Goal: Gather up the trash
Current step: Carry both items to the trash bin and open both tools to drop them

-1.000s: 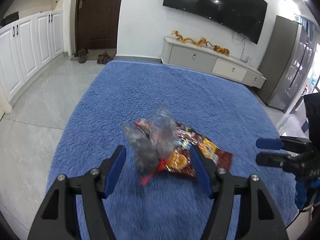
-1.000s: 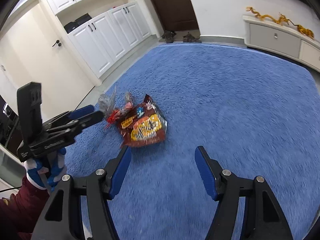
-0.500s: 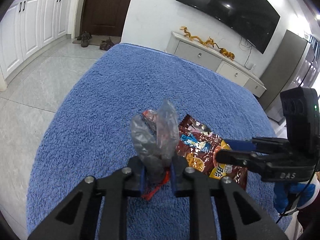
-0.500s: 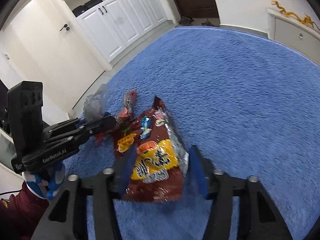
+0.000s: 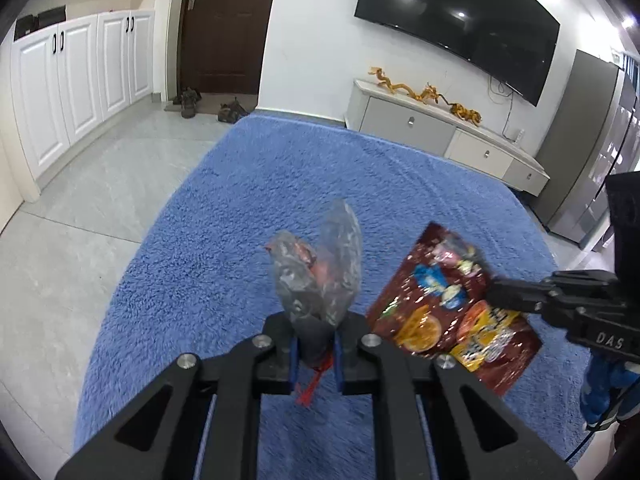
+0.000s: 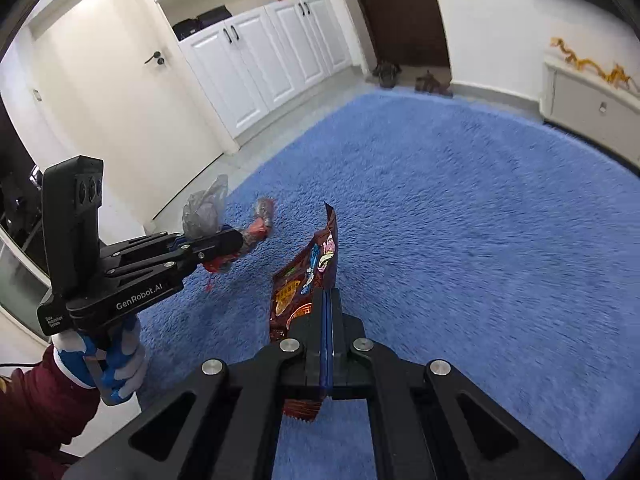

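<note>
Two wrappers point(image 5: 452, 304), two tongs point(image 5: 316, 356)

Crumpled plastic bag point(image 5: 320, 268) in left tool point(image 5: 316, 354)

On my right wrist feed, the side of the left gripper point(image 6: 236, 246) reads "GenRobot.AI" in pale letters, and a small white label near its handle end seems to say "Data Acquisition System", though I can barely make it out. On my left wrist feed, the right gripper point(image 5: 494, 292) shows "DAS" on its black body. The snack bag point(image 5: 452, 308) carries yellow characters too blurred to read.
</note>
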`<state>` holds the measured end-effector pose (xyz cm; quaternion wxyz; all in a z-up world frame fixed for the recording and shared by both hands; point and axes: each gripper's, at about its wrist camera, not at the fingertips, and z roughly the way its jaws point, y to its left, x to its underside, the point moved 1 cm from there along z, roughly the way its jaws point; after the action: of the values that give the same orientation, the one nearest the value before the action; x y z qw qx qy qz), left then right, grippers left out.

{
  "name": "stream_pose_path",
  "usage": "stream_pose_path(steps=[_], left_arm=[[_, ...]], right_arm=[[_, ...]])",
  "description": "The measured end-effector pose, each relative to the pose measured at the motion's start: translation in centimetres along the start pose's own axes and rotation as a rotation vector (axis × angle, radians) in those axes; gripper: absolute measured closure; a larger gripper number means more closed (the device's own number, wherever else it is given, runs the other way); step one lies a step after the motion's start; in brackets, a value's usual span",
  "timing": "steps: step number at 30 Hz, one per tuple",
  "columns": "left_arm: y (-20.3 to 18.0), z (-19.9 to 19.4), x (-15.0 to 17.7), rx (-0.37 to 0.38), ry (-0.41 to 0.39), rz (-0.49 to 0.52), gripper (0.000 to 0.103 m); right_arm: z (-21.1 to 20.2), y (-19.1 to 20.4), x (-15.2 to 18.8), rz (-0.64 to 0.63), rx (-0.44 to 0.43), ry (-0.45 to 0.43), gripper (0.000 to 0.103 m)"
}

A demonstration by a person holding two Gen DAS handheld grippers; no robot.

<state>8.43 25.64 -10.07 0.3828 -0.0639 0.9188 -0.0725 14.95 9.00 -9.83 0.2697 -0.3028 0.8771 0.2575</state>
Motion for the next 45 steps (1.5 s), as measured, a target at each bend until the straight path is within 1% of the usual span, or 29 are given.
stream_pose_path(steps=[3, 6, 8, 10, 14, 16, 18, 20, 22, 25, 26, 29, 31, 34, 36, 40, 43, 44, 45], left_arm=[[-2.3, -1.1, -0.1, 0.003, -0.009, 0.046, 0.092], [-5.5, -2.0, -0.2, 0.015, -0.015, 0.106, 0.092], [-8.2, -2.5, -0.3, 0.028, -0.023, 0.158, 0.092], [-10.9, -2.8, -0.4, 0.047, -0.03, 0.211, 0.092], [-16.7, -3.0, -0.7, 0.119, -0.028, 0.305, 0.092], [-20.1, -2.8, -0.8, 0.167, -0.02, 0.355, 0.092], [-24.0, -2.2, -0.8, 0.229, 0.004, 0.405, 0.092], [-27.2, -1.5, -0.9, 0.267, 0.024, 0.446, 0.092], [-31.4, -0.4, -0.7, 0.316, 0.057, 0.494, 0.092], [-37.3, 1.3, -0.2, 0.39, 0.116, 0.548, 0.092], [-39.3, 2.0, 0.0, 0.422, 0.147, 0.56, 0.092], [-44.6, 3.9, 1.0, 0.468, 0.213, 0.597, 0.092], [-48.2, 5.9, 1.8, 0.493, 0.266, 0.613, 0.091], [-52.4, 8.6, 3.2, 0.515, 0.335, 0.616, 0.089], [-54.4, 10.3, 4.1, 0.523, 0.368, 0.616, 0.089], [-57.2, 13.4, 5.2, 0.535, 0.438, 0.601, 0.089], [-58.2, 14.7, 6.1, 0.548, 0.475, 0.588, 0.079], [-58.5, 15.1, 6.3, 0.551, 0.48, 0.582, 0.073], [-58.5, 15.3, 6.4, 0.549, 0.477, 0.579, 0.062]], right_arm=[[-3.7, -1.0, 1.1, 0.01, 0.039, -0.057, 0.103], [-7.4, -2.3, 1.7, 0.046, 0.089, -0.123, 0.103], [-10.8, -3.8, 2.6, 0.081, 0.144, -0.175, 0.103], [-13.7, -5.3, 3.5, 0.108, 0.205, -0.209, 0.103], [-19.1, -8.4, 6.1, 0.175, 0.328, -0.262, 0.103], [-21.5, -10.2, 7.7, 0.213, 0.393, -0.279, 0.103], [-24.1, -12.4, 10.0, 0.264, 0.47, -0.29, 0.103], [-26.0, -14.5, 12.4, 0.315, 0.547, -0.288, 0.103], [-27.6, -16.9, 14.7, 0.372, 0.607, -0.279, 0.103], [-29.0, -20.2, 18.2, 0.447, 0.709, -0.241, 0.103], [-29.2, -21.3, 19.4, 0.472, 0.732, -0.227, 0.103], [-29.3, -24.8, 22.4, 0.547, 0.784, -0.194, 0.103], [-28.9, -26.9, 24.0, 0.593, 0.797, -0.177, 0.103], [-28.4, -29.9, 26.1, 0.661, 0.804, -0.161, 0.103], [-28.4, -31.5, 28.0, 0.702, 0.802, -0.155, 0.103], [-27.4, -34.5, 30.7, 0.768, 0.801, -0.138, 0.103], [-26.2, -36.1, 32.0, 0.793, 0.796, -0.121, 0.102], [-25.8, -36.3, 32.4, 0.798, 0.793, -0.116, 0.101], [-25.2, -36.8, 32.7, 0.804, 0.789, -0.11, 0.099]])
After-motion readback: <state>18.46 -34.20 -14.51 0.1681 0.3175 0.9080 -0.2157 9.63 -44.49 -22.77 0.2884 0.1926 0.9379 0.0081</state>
